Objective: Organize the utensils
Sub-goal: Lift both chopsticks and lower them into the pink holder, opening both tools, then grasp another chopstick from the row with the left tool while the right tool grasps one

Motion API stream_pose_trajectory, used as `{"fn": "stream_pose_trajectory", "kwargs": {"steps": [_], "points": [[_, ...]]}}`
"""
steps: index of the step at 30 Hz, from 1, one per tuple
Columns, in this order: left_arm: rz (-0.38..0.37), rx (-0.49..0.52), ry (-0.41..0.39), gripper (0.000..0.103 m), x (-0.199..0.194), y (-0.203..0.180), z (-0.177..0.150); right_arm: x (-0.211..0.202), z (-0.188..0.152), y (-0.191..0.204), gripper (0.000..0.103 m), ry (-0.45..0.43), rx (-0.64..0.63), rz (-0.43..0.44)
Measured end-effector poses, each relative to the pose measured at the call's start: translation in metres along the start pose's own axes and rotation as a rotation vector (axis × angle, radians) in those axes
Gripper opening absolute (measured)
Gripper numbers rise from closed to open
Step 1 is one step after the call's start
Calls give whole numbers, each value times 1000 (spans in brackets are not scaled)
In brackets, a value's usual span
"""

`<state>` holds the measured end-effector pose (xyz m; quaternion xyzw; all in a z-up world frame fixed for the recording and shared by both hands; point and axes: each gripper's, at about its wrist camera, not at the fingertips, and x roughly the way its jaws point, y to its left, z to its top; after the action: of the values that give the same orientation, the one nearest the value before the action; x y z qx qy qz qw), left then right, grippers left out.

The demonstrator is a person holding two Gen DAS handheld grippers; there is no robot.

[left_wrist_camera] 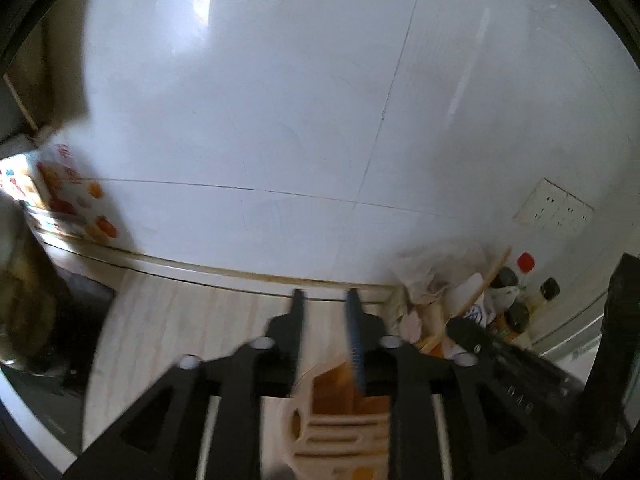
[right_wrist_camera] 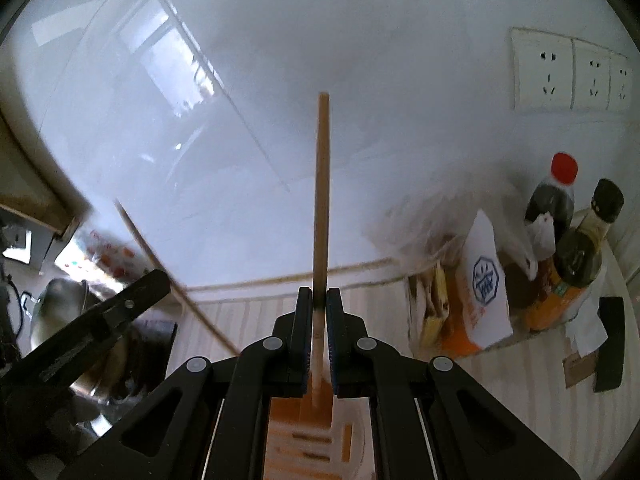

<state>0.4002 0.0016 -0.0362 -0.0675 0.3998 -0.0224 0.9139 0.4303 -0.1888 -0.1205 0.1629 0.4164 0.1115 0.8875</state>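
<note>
My right gripper (right_wrist_camera: 319,292) is shut on a wooden chopstick (right_wrist_camera: 322,200) that stands upright, its lower end over a beige slotted utensil holder (right_wrist_camera: 320,440) just below the jaws. My left gripper (left_wrist_camera: 325,294) is open and empty, above the same beige slotted holder (left_wrist_camera: 340,436). The left gripper's body also shows at the left of the right wrist view (right_wrist_camera: 100,320), with a second thin wooden stick (right_wrist_camera: 172,276) slanting past it. The right gripper's body shows at the right in the left wrist view (left_wrist_camera: 480,340), with the chopstick (left_wrist_camera: 490,280) rising from it.
A pale wood-grain counter (right_wrist_camera: 500,380) meets a white tiled wall (left_wrist_camera: 280,120) with sockets (right_wrist_camera: 568,76). Sauce bottles (right_wrist_camera: 560,216), an orange-and-white carton (right_wrist_camera: 480,280) and plastic bags crowd the right corner. A metal pot (right_wrist_camera: 60,300) and a printed box (left_wrist_camera: 64,200) sit at the left.
</note>
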Motion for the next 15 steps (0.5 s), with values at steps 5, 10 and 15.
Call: {"fn": "stream_pose_trajectory", "kwargs": {"steps": [5, 10, 15], "points": [[73, 2, -60, 77, -43, 17, -11, -20, -9, -12, 52, -9, 54, 10], [117, 18, -64, 103, -64, 32, -36, -53, -24, -24, 55, -46, 109, 1], [135, 8, -19, 103, -66, 49, -66, -89, -45, -28, 73, -104, 134, -20]]}}
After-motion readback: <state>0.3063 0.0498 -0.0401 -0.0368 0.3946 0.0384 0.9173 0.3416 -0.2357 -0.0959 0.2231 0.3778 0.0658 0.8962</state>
